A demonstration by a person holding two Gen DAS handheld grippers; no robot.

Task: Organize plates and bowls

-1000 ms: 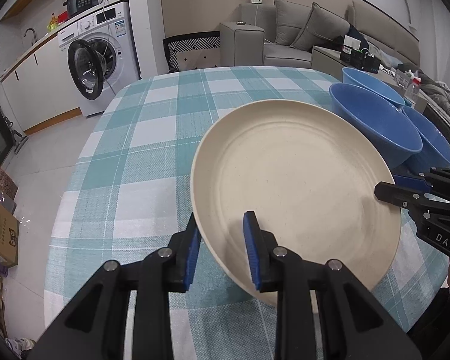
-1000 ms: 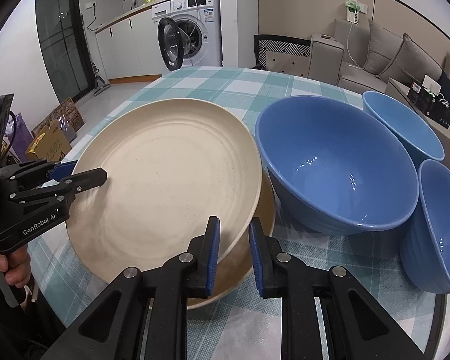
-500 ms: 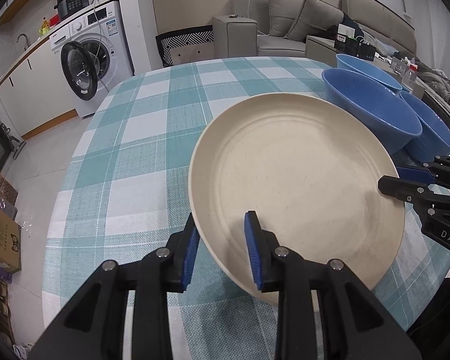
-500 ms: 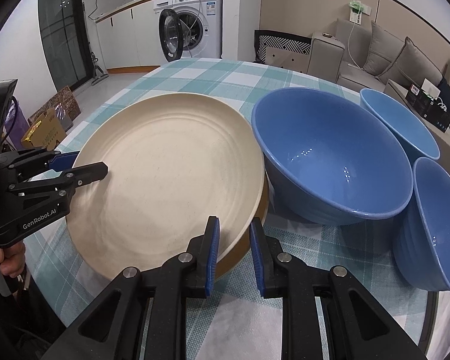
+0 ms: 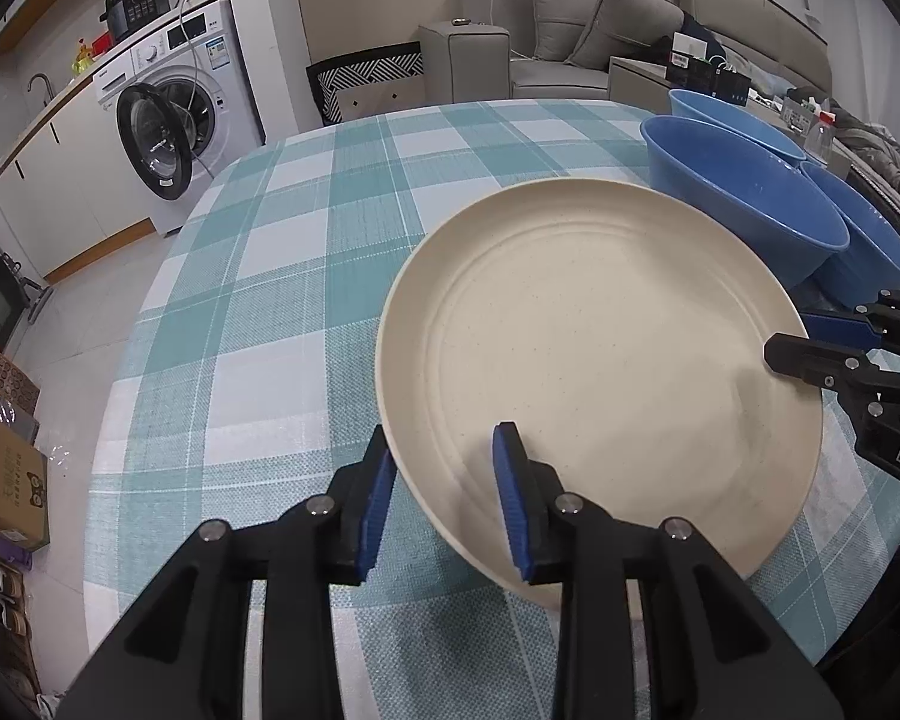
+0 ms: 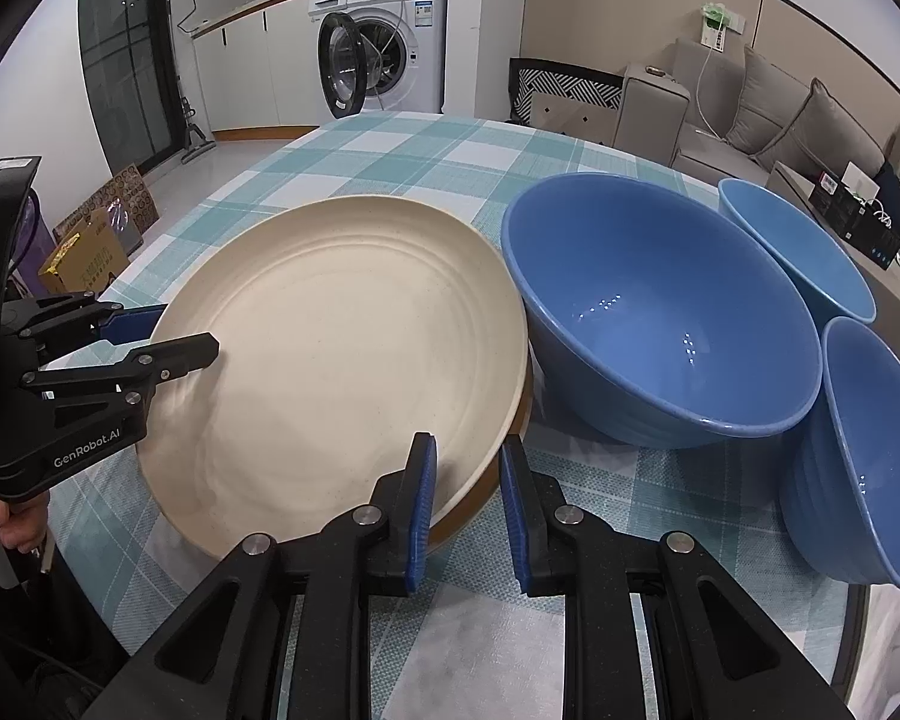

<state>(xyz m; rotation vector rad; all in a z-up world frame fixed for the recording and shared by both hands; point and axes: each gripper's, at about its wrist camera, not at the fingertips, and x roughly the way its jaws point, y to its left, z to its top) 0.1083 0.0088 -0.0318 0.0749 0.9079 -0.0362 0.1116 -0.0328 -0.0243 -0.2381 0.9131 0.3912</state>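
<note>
A cream plate, filling the lower centre of both wrist views, sits on a second plate whose browner rim peeks out beneath it at the lower middle of the right view, on a teal checked tablecloth. The left gripper straddles the near rim, its jaws having just eased apart so the pads no longer pinch it; the right gripper is nearly closed across the stacked rims on the opposite side, apparently clamped on the upper plate. Three blue bowls crowd just beside the plates, toward the right of both frames. The plate-stacking step looks all but finished. The next move likely calls for both tongs to let go and back off cleanly without dragging the stack, then turn to nesting the bowls.
</note>
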